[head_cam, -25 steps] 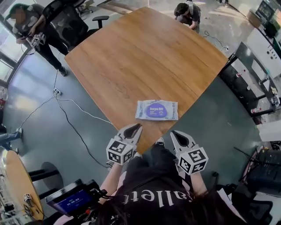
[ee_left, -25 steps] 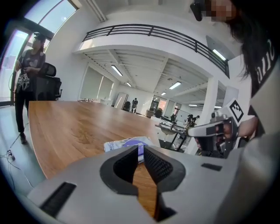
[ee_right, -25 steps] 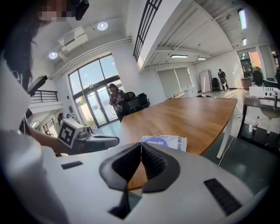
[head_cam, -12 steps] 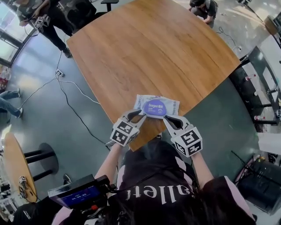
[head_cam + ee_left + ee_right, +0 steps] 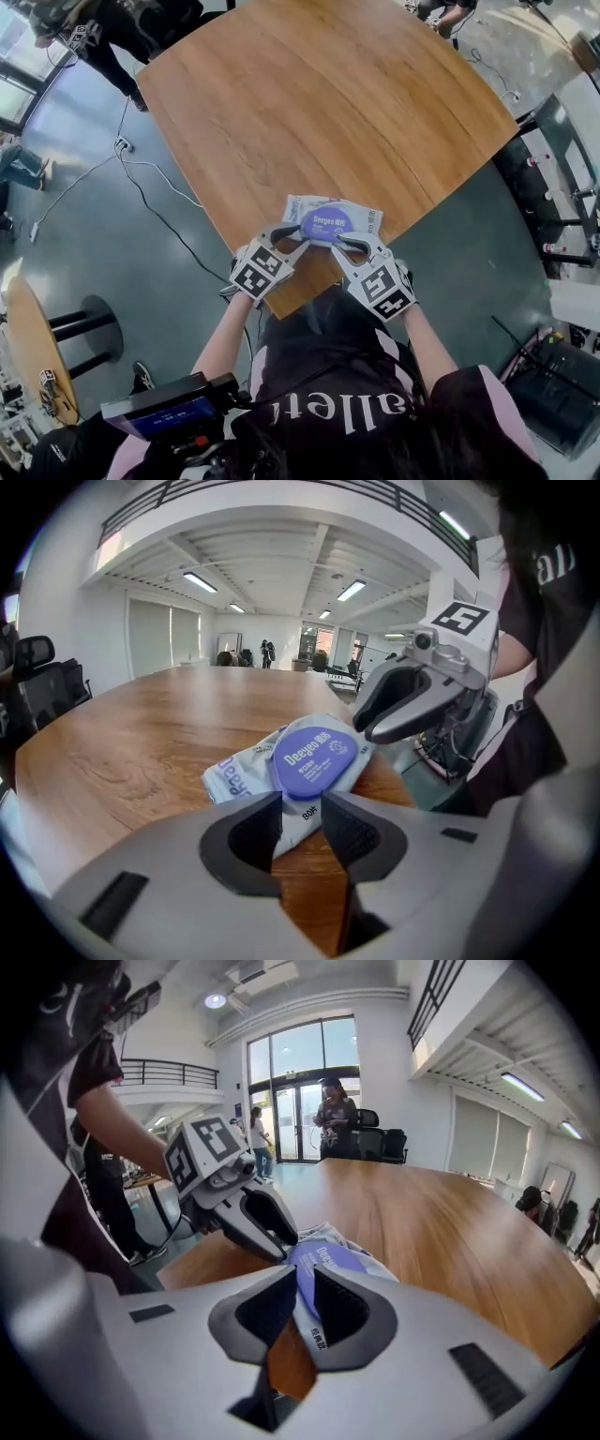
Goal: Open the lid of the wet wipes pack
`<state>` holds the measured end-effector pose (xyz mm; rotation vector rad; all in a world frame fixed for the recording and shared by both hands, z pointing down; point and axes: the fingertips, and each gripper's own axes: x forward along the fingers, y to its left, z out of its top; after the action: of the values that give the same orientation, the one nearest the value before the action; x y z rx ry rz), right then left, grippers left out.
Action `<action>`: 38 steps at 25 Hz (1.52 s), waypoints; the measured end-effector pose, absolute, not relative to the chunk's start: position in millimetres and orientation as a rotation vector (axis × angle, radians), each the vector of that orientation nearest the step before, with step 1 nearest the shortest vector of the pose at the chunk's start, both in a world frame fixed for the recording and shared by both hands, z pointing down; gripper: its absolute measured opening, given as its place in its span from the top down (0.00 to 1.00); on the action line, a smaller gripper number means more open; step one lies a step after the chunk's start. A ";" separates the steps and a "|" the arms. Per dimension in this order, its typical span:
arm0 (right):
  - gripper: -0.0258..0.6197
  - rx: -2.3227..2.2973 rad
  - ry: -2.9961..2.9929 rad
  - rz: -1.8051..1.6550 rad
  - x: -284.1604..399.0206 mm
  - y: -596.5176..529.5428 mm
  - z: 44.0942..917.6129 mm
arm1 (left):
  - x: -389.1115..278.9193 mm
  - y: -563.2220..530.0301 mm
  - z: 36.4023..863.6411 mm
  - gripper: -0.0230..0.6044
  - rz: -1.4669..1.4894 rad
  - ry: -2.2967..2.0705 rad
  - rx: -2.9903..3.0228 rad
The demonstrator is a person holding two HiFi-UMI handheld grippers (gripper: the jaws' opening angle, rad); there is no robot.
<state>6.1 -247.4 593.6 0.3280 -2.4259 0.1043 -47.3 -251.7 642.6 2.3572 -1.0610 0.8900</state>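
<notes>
Both sets of jaws are opening: the left gripper (image 5: pixel 289 240) stands wide, the right gripper (image 5: pixel 349 244) barely parted, each with an edge of the wet wipes pack (image 5: pixel 366 220) in its gap, unpinched. The pack lies at the bench's (image 5: pixel 319 103) near edge, purple lid (image 5: pixel 327 223) up. My worry: unheld, it lifts with the lid or slides off that edge. A person (image 5: pixel 122 37) stands beyond the bench's far side, a cable (image 5: pixel 159 183) on the floor left of it; nothing blocks me.
</notes>
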 end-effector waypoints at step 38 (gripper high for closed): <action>0.77 0.149 -2.160 -0.706 -28.6 -250.1 622.6 | -41.3 -259.0 661.0 0.76 0.992 -1.036 2.375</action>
<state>-28.6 -250.1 622.6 0.1486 -2.1604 -0.7056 -41.3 -259.0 661.0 2.3751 -1.0358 0.9920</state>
